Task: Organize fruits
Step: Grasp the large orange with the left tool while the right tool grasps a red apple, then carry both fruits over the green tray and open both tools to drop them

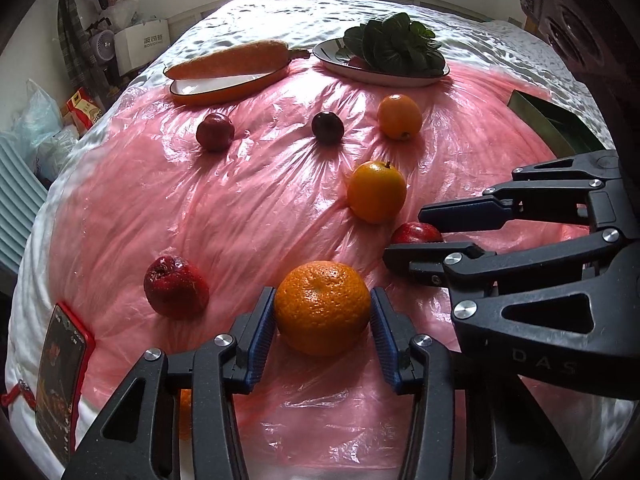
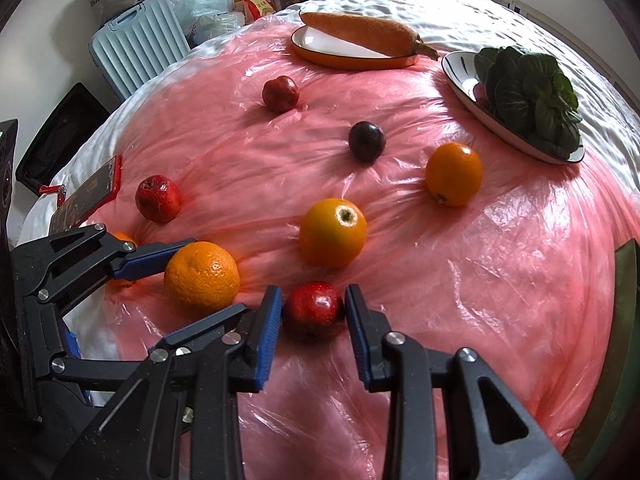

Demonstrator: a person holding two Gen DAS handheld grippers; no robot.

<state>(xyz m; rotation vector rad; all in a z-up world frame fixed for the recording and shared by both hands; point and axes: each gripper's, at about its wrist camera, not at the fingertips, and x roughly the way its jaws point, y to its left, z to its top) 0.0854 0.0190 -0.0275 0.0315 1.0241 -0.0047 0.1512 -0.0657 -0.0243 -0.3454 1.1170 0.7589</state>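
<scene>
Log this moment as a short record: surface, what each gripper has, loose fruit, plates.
surface: pink plastic sheet over a white bed
left gripper: fingers closed on the bumpy orange
right gripper: fingers closed on a red apple
loose fruit: two smooth oranges, two red apples, one dark plum
plates: orange-rimmed plate with a carrot; white plate with leafy greens

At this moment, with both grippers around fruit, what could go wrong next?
1. The left gripper pinches the round orange by its sides; it may slip out on lifting.
2. The right gripper holds a red apple right beside it, so the grippers could collide.
3. The loose pink plastic sheet might snag.
</scene>
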